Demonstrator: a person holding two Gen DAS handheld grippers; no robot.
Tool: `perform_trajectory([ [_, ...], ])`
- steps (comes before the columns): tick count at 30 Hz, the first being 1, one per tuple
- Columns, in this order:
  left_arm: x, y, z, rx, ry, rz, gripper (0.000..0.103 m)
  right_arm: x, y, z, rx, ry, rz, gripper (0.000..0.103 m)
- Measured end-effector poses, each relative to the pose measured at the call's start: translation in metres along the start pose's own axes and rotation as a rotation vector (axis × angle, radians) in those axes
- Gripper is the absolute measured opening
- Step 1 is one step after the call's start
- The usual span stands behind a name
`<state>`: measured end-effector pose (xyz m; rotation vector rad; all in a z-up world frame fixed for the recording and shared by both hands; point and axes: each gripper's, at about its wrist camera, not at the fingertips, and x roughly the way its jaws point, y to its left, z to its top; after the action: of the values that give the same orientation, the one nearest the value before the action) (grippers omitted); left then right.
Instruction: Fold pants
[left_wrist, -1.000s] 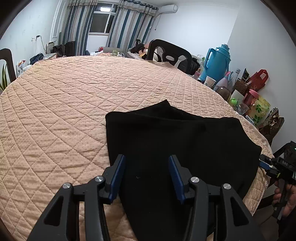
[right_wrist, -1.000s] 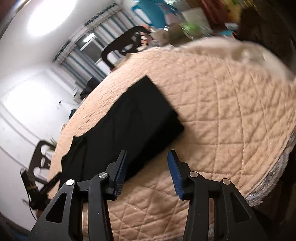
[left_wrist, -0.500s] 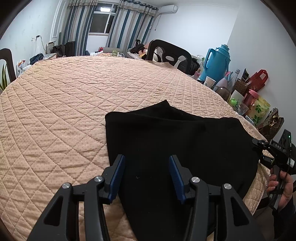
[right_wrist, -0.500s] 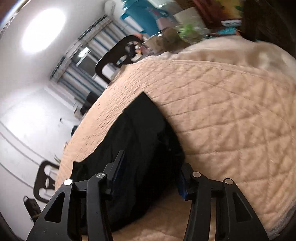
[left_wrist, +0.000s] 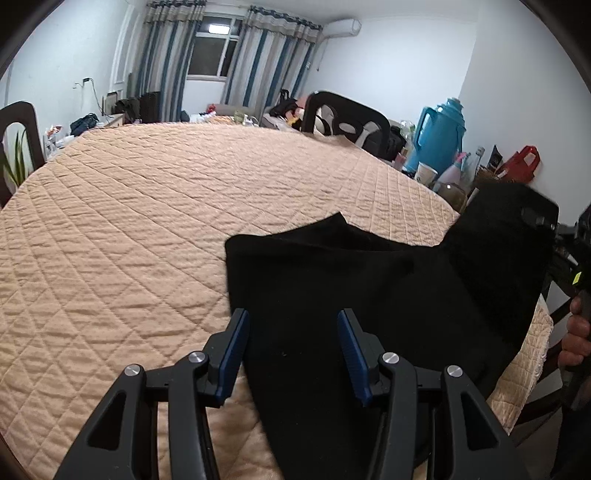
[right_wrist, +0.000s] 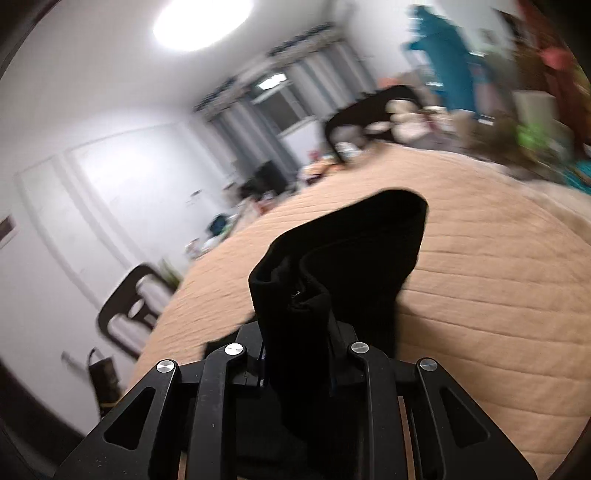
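The quilted peach tabletop cover (left_wrist: 129, 229) fills the scene, a wide padded surface that gives the cloth a flat place to be folded on. On its right side, reaching to the near right edge, lie the black pants (left_wrist: 351, 295), most of the fabric flat on the cover while the end at the right edge rises off it. That raised end is what the right gripper (right_wrist: 295, 354) has: in its own blurred view the jaws are pinched together on a bunched wad of the black cloth, and the rest droops away toward the tabletop. The lift looks meant to carry that end across and lay it over the flat part. The left gripper (left_wrist: 291, 350) hangs low over the near portion of the pants with its blue-padded fingers (left_wrist: 232, 350) spread wide and nothing between them, apparently waiting to pin or catch the fabric once the fold comes over.
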<state>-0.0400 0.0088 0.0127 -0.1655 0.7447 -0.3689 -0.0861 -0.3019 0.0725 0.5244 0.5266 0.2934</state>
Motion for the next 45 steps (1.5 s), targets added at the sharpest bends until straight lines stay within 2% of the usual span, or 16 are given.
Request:
perform_trajectory([
  [4, -0.016, 0.013, -0.004, -0.041, -0.031, 0.021, 0.052, 0.03, 0.048, -0.009, -0.11, 0.069, 0.117, 0.023],
  [9, -0.033, 0.036, -0.01, -0.102, -0.054, 0.068, 0.052, 0.084, 0.094, -0.049, -0.222, 0.25, 0.241, 0.022],
  [11, -0.037, 0.045, -0.012, -0.124, -0.058, 0.082, 0.052, 0.109, 0.099, -0.069, -0.239, 0.342, 0.263, 0.022],
  [14, -0.042, 0.054, -0.017, -0.142, -0.062, 0.097, 0.052, 0.132, 0.097, -0.09, -0.246, 0.432, 0.242, 0.022],
  [20, -0.05, 0.061, -0.017, -0.152, -0.087, 0.097, 0.052, 0.117, 0.109, -0.084, -0.286, 0.386, 0.24, 0.022],
  [25, -0.056, 0.066, -0.018, -0.159, -0.102, 0.102, 0.052, 0.134, 0.117, -0.109, -0.373, 0.455, 0.22, 0.023],
  [29, -0.06, 0.066, -0.019, -0.158, -0.104, 0.108, 0.052, 0.13, 0.121, -0.106, -0.382, 0.457, 0.256, 0.043],
  [31, -0.061, 0.063, -0.018, -0.149, -0.105, 0.112, 0.052, 0.126, 0.126, -0.104, -0.39, 0.464, 0.28, 0.045],
  [34, -0.061, 0.059, -0.015, -0.134, -0.107, 0.114, 0.052, 0.111, 0.13, -0.097, -0.4, 0.422, 0.349, 0.046],
  [36, -0.061, 0.055, -0.011, -0.122, -0.11, 0.107, 0.052, 0.095, 0.122, -0.086, -0.396, 0.35, 0.349, 0.045],
  [38, -0.059, 0.048, -0.006, -0.104, -0.113, 0.096, 0.052, 0.087, 0.103, -0.074, -0.356, 0.289, 0.311, 0.045],
  [40, -0.056, 0.039, 0.001, -0.083, -0.116, 0.079, 0.052, 0.086, 0.083, -0.071, -0.308, 0.263, 0.224, 0.045],
  [42, -0.053, 0.03, 0.008, -0.061, -0.118, 0.06, 0.052, 0.093, 0.063, -0.075, -0.279, 0.289, 0.119, 0.039],
  [43, -0.05, 0.024, 0.013, -0.051, -0.119, 0.048, 0.052, 0.103, 0.055, -0.083, -0.277, 0.345, 0.072, 0.036],
  [44, -0.047, 0.02, 0.016, -0.043, -0.117, 0.036, 0.052, 0.111, 0.054, -0.089, -0.286, 0.387, 0.065, 0.034],
  [45, -0.044, 0.016, 0.02, -0.036, -0.114, 0.024, 0.052, 0.108, 0.058, -0.093, -0.323, 0.359, 0.067, 0.034],
])
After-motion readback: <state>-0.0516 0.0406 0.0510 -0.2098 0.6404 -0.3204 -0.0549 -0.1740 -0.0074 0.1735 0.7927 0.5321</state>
